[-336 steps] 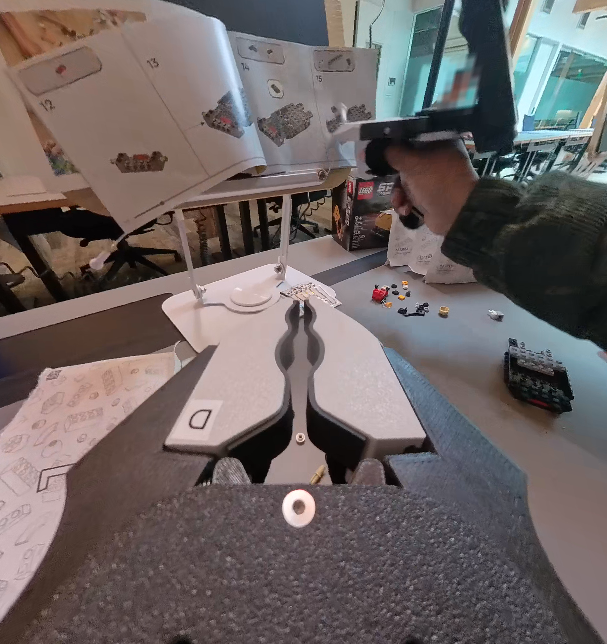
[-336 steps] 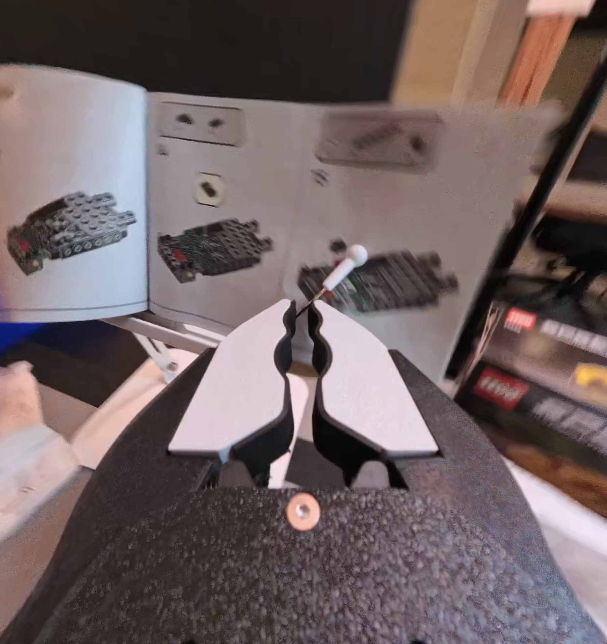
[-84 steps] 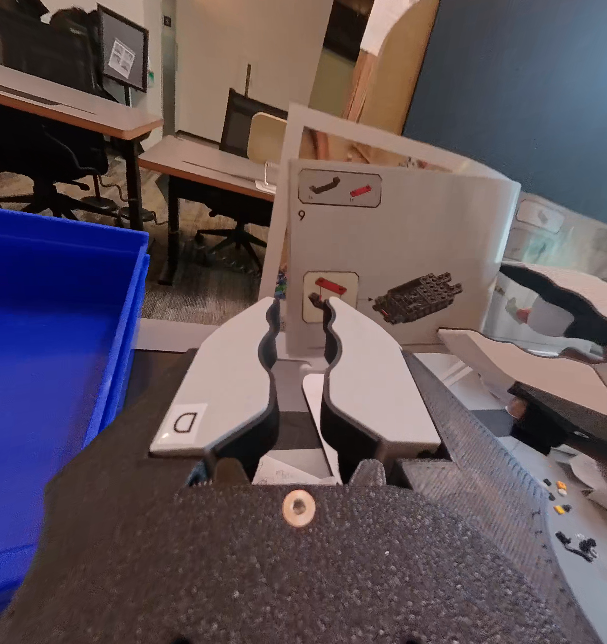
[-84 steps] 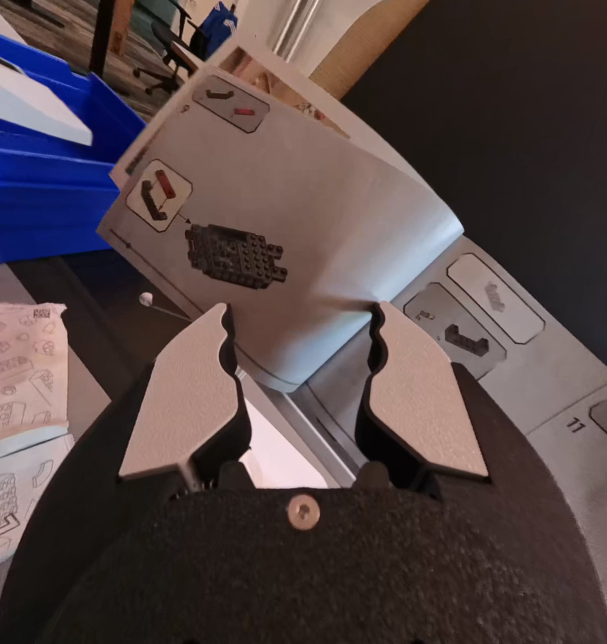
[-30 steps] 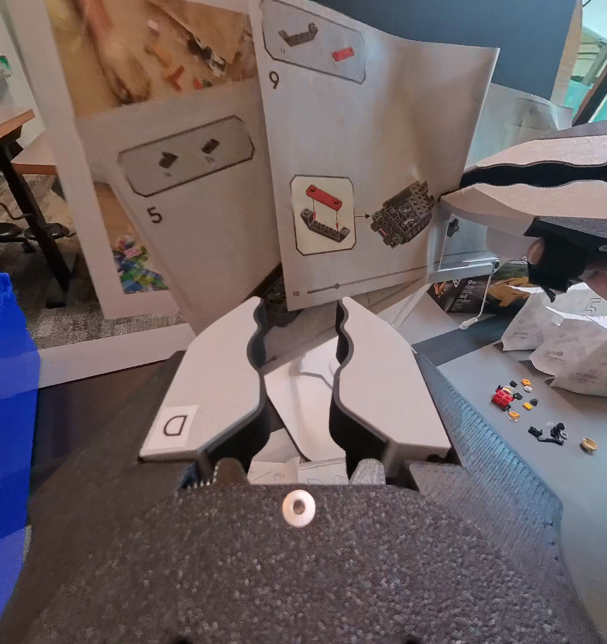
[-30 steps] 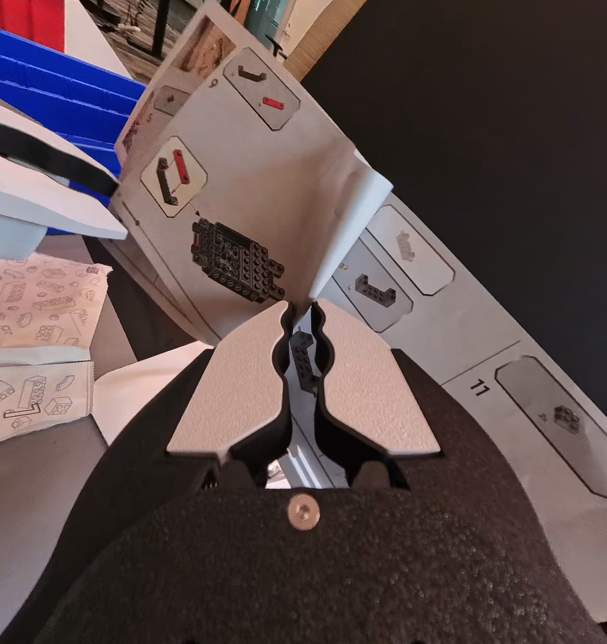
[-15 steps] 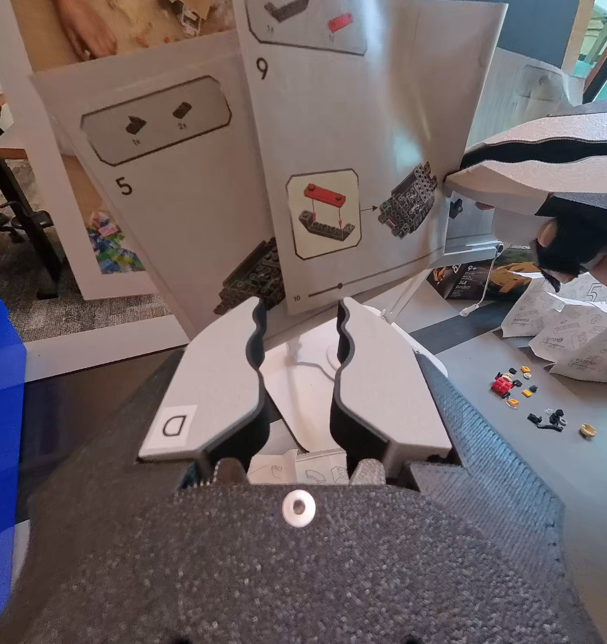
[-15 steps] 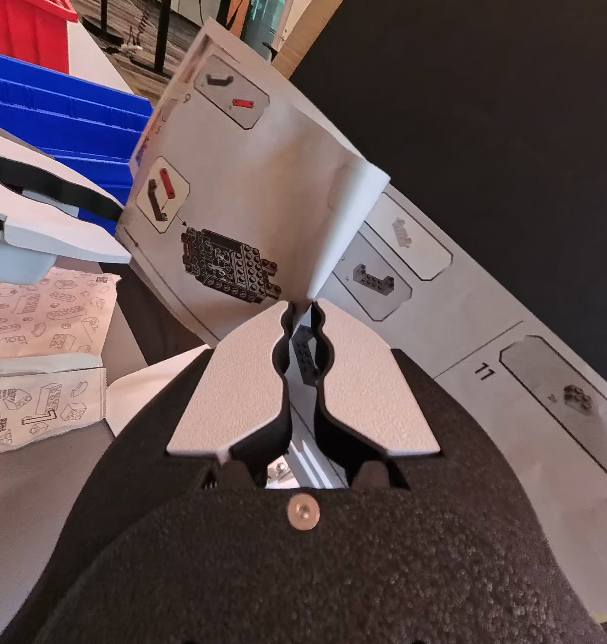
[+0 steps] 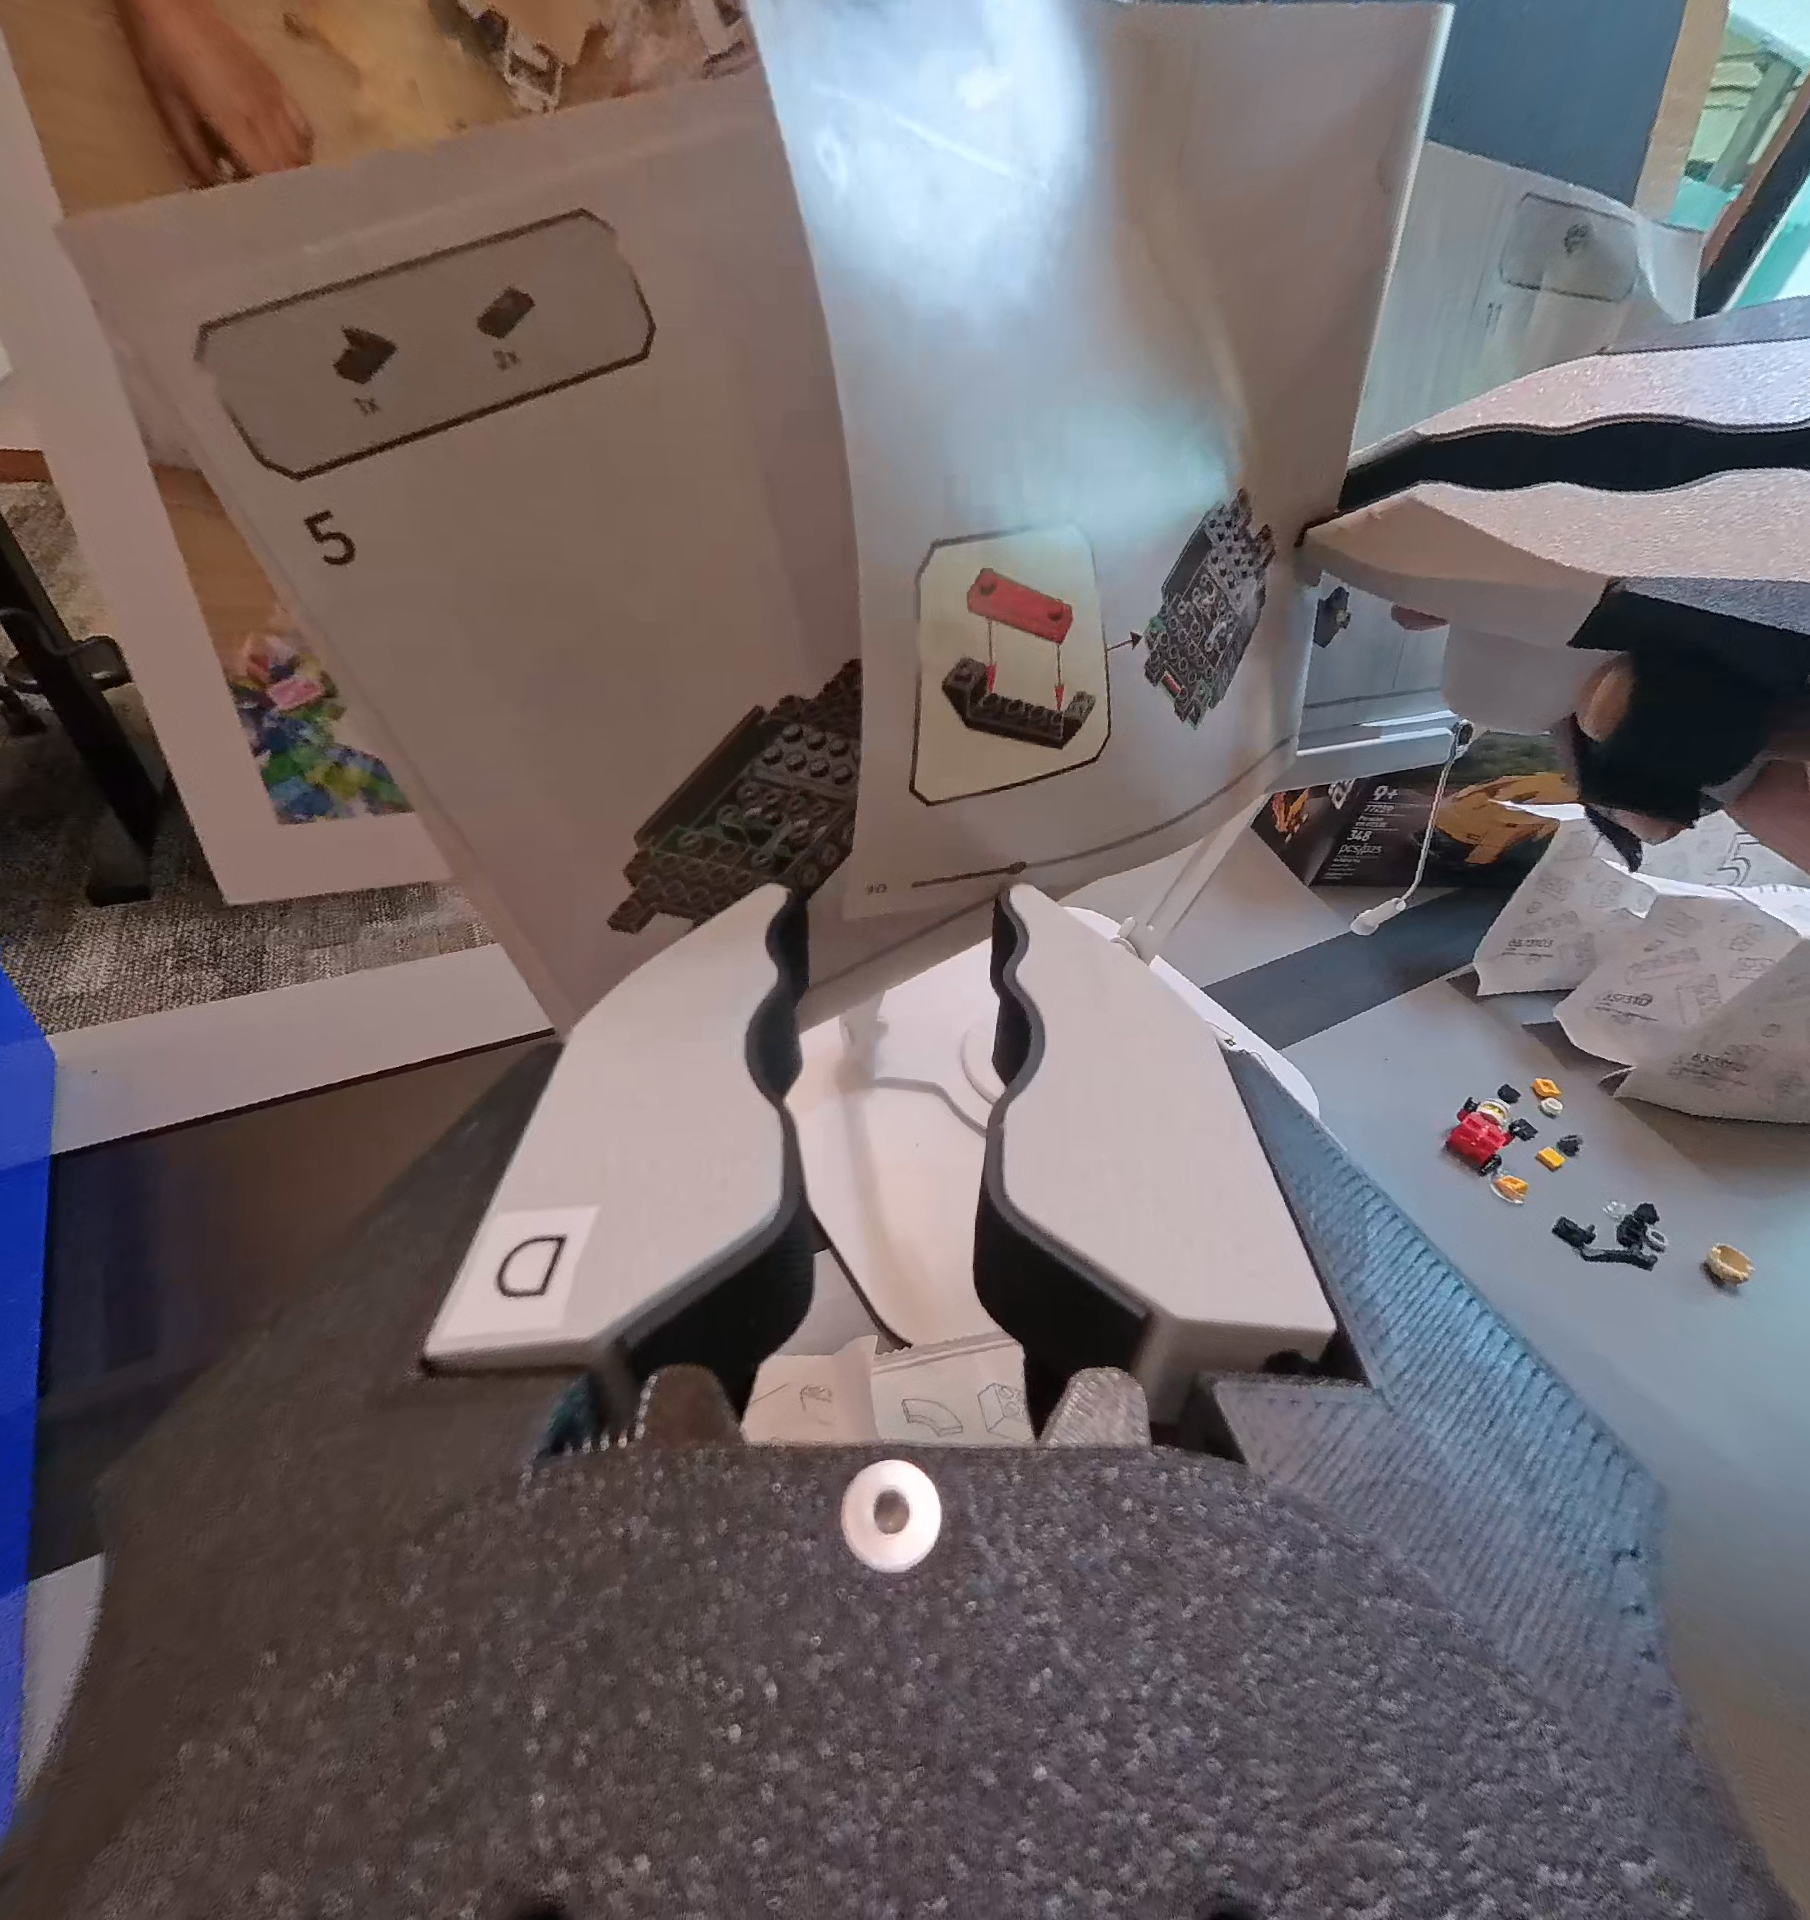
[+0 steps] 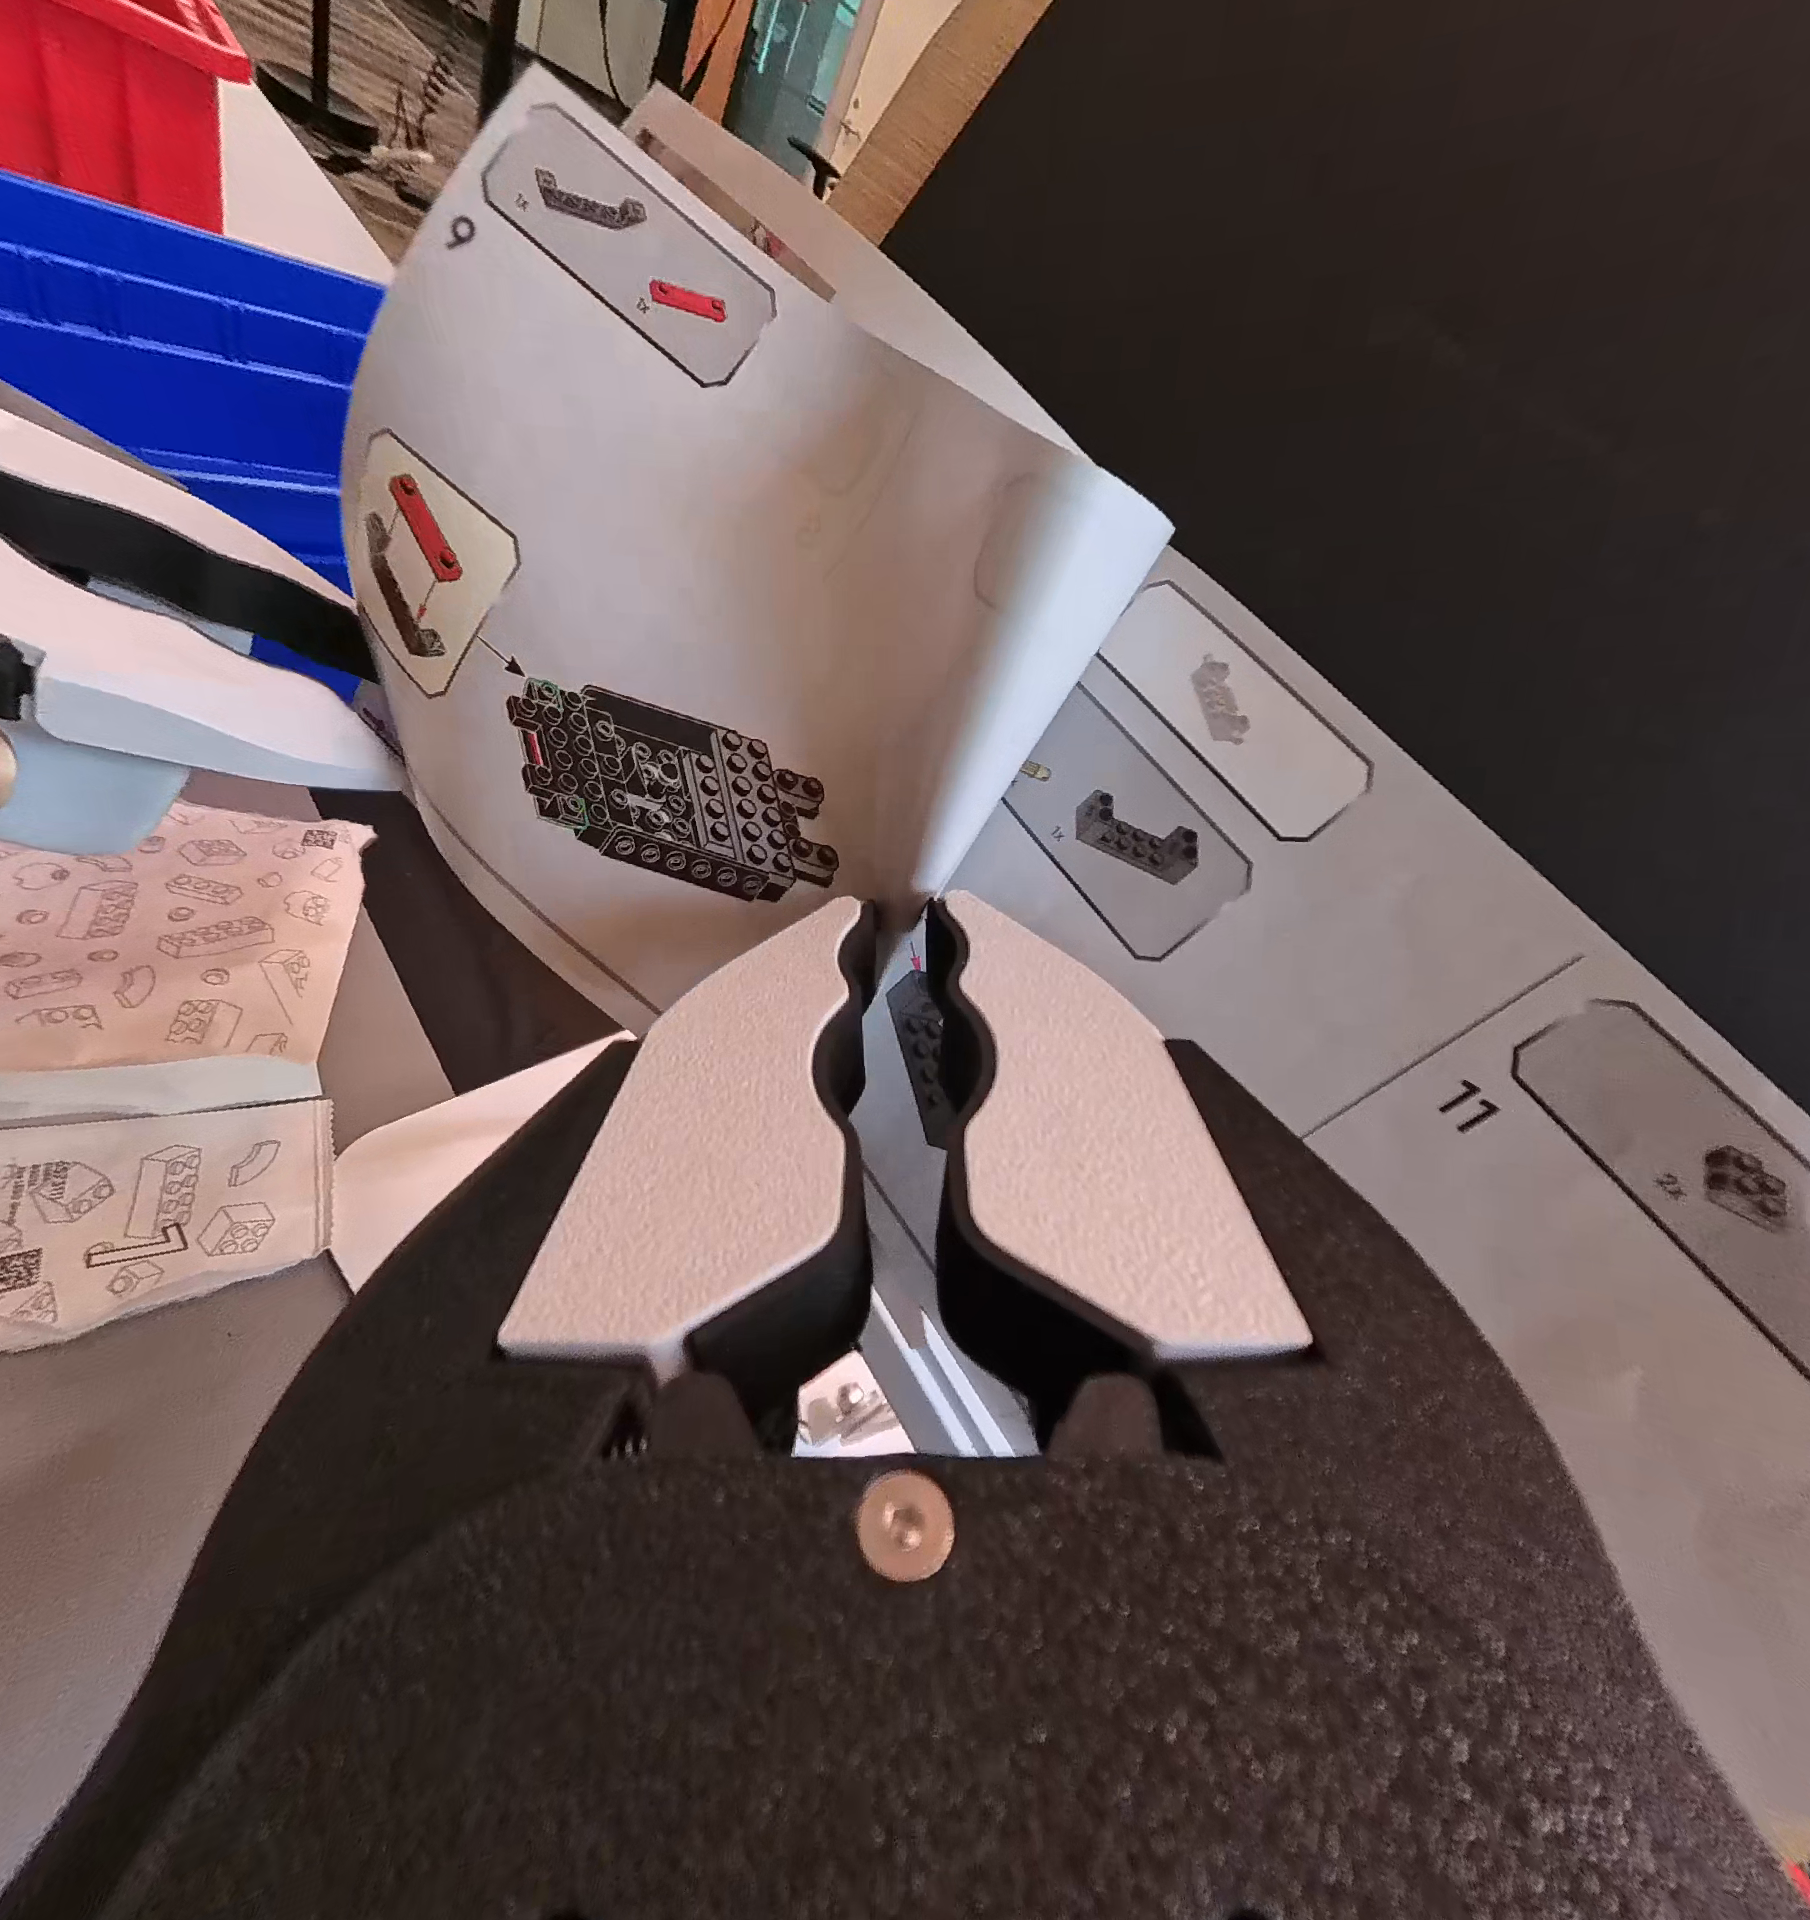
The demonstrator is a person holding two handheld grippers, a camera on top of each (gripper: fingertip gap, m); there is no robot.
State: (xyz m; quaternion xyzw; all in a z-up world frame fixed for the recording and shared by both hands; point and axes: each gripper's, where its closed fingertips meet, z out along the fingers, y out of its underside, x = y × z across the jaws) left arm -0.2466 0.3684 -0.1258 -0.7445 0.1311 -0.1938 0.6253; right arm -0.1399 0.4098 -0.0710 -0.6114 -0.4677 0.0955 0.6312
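Behind us runs a dark wall, grey table [image 9: 1566, 1382] below. Our right gripper [image 10: 896, 914] pinches a booklet [image 10: 735, 499] page at twelve o'clock, half turned. Our left gripper [image 9: 896, 914] stands apart, bare, just under the page's lower edge. Loose bricks [image 9: 1503, 1143] lie at three o'clock.

Printed writing marks the booklet [image 9: 568, 582], a white sticker [image 9: 532, 1262], paper bags [image 9: 1711, 997] and a dark box [image 9: 1400, 831].

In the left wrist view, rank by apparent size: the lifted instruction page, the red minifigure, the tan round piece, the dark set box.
1. Lifted instruction page, largest; it is also nearest.
2. Dark set box, partly hidden.
3. Red minifigure.
4. Tan round piece, only slightly smaller than the minifigure.
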